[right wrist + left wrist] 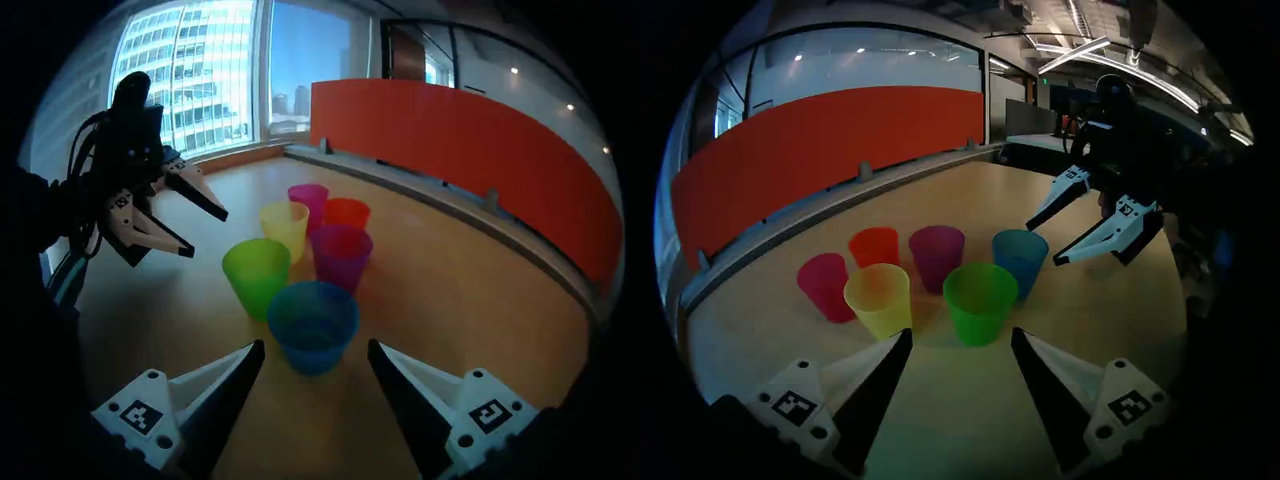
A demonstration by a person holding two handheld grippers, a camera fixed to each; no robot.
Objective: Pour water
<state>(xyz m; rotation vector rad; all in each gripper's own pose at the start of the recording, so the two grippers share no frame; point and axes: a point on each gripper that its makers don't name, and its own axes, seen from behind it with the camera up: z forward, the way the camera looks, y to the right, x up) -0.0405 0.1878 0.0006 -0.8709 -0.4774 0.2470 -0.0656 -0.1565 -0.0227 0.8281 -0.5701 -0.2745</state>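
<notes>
Wooden table (1088,320) carries a tight cluster of six coloured plastic cups (937,252), green cup (979,300) just ahead of the left gripper (961,331), blue cup (312,324) just ahead of the right gripper (315,344), both grippers' fingers spread apart, neither touching a cup.

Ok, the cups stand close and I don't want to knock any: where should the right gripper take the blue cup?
Probably the blue cup, on its wall just under the rim, straight in from where the right gripper is. It stands upright and tapers downward; the green cup and purple cup crowd its far side, the near side is free.
</notes>
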